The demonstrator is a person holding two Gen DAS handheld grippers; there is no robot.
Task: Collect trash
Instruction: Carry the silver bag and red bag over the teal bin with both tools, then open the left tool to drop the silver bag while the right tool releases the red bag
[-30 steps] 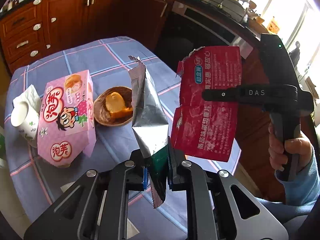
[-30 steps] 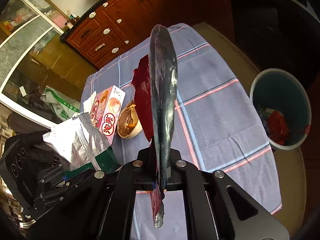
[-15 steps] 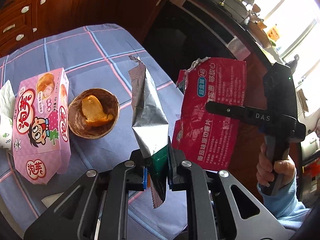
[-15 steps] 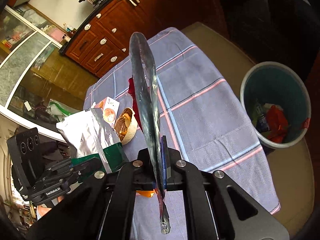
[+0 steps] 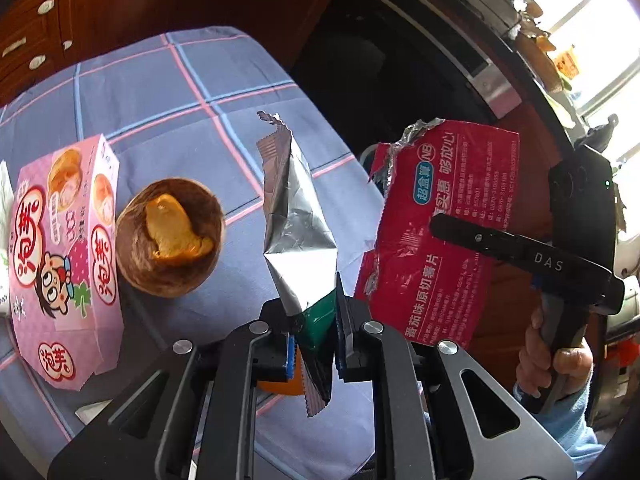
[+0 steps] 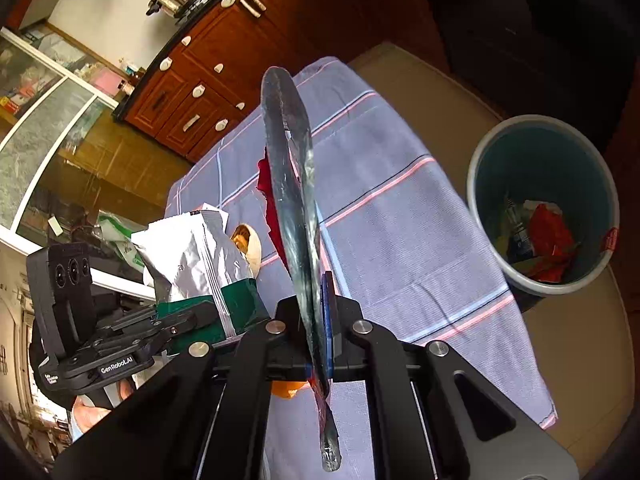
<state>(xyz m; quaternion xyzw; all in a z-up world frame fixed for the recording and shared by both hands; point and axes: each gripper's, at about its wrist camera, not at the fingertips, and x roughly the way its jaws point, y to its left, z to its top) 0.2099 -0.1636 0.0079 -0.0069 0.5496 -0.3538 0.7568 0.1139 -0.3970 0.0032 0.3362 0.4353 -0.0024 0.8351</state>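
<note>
The silver bag [image 5: 294, 224] stands upright in the left gripper [image 5: 313, 334], its green lower end pinched between the fingers [image 5: 347, 336], the torn top open. It hangs in the air above the table [image 5: 188, 108], near the table's right edge. Just to its right the red bag [image 5: 448, 216] is clamped in the right gripper [image 5: 440, 227], held flat and facing the left camera, out past the table edge. In the right wrist view the red bag [image 6: 294, 216] is seen edge-on, rising from between the closed fingers [image 6: 330, 320]. The bin [image 6: 482, 200] sits on the floor off the table's right side, well apart from both bags, with red and other wrappers inside. On the table, left of the silver bag, sits a brown bowl [image 5: 132, 252] holding a yellow-orange piece, and touching its left side lies a pink box [image 5: 64, 264]. Dark wooden cabinets [image 5: 48, 8] stand beyond the table.
</note>
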